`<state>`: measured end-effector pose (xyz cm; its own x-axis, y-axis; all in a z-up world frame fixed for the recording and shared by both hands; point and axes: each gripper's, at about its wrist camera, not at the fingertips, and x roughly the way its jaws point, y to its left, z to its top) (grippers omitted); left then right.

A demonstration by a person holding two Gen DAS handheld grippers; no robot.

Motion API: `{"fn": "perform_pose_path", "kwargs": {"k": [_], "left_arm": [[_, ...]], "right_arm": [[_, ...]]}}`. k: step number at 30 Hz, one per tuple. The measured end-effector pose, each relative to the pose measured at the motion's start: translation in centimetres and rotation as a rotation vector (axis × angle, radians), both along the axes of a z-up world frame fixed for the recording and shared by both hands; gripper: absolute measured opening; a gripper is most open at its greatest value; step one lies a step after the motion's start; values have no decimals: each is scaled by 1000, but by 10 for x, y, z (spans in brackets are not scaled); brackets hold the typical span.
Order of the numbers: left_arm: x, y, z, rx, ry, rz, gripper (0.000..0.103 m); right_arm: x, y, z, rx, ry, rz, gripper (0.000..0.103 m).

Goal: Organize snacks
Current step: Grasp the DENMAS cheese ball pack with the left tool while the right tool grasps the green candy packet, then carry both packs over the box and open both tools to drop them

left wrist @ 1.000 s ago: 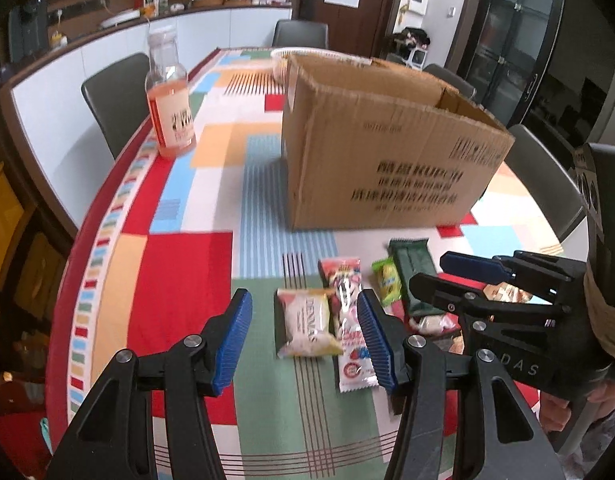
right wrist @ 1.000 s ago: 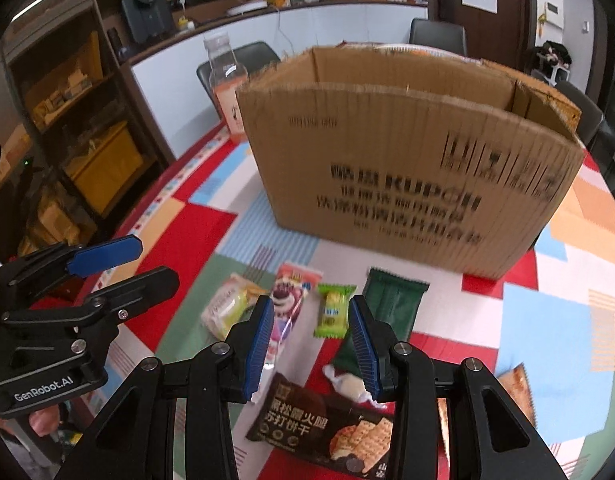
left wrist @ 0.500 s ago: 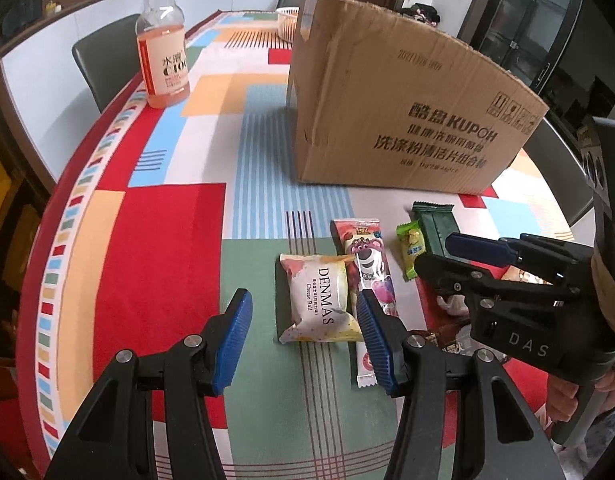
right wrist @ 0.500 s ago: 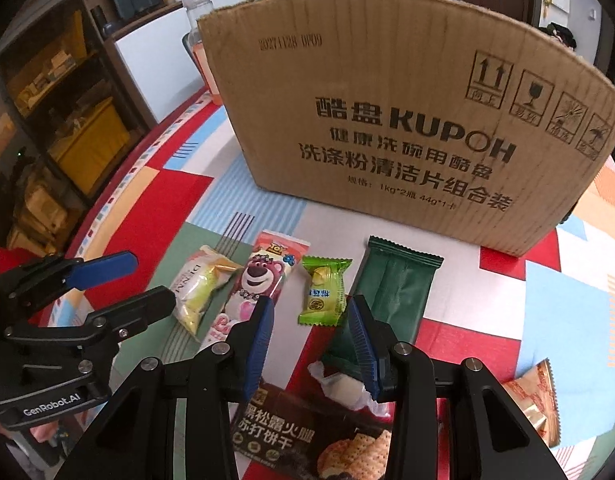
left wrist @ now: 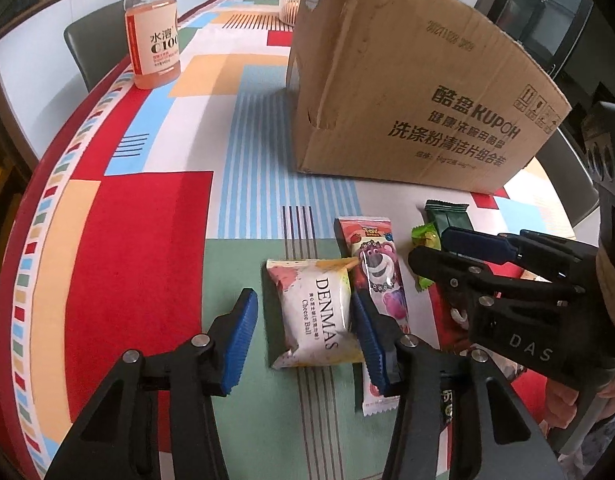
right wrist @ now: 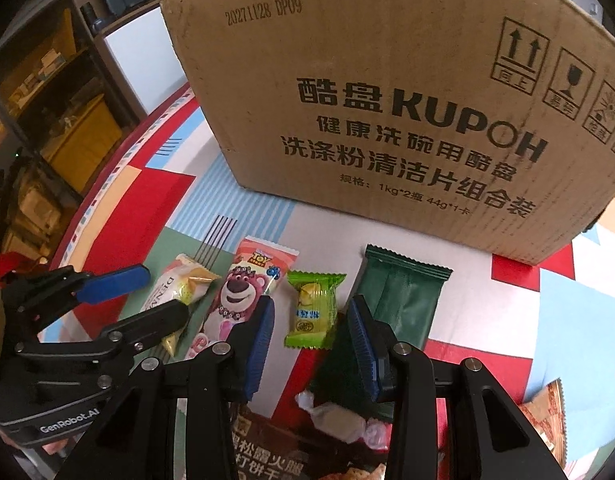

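Note:
A white DENMAS cheese ball packet [left wrist: 315, 316] lies on the table between the blue pads of my left gripper [left wrist: 305, 338]. Its jaws are closing; the right pad is at the packet's edge, and the left pad stands clear of it. Beside the packet lies a pink bear-print packet [left wrist: 379, 276]. My right gripper [right wrist: 310, 344] hangs open, low over a small green candy packet [right wrist: 311, 312] that lies just ahead of its pads. A dark green packet [right wrist: 403, 304] lies to its right. Behind the snacks stands a cardboard box [right wrist: 387, 100].
A white wrapped candy [right wrist: 339, 424], a dark cracker packet [right wrist: 275, 460] and an orange packet [right wrist: 547, 412] lie near the front edge. A pink drink bottle [left wrist: 153, 40] stands far left. A white basket [left wrist: 289, 6] sits behind the box. Chairs ring the patterned tablecloth [left wrist: 139, 240].
Both grippers have come down and closer to the row of snacks. The left jaws have narrowed around the DENMAS packet. The right jaws keep the same gap.

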<state>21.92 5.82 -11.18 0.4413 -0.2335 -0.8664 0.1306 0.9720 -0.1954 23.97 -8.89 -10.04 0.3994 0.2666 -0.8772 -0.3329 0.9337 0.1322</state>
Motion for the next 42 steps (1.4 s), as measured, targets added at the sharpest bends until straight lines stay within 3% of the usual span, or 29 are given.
{"fn": "perform_pose_path", "kwargs": {"k": [4, 14, 21, 42], "left_arm": [[4, -1, -4, -12, 13, -4, 40], [8, -5, -6, -1, 5, -10, 33], [5, -4, -2, -2, -3, 4, 31], [-30, -17, 82, -34, -208, -15, 31]], "right_arm": [[4, 3, 0, -3, -3, 0, 39], [10, 10, -10, -24, 11, 11, 25], [6, 6, -6, -21, -2, 8, 23], [-34, -19, 73, 60, -176, -14, 23]]}}
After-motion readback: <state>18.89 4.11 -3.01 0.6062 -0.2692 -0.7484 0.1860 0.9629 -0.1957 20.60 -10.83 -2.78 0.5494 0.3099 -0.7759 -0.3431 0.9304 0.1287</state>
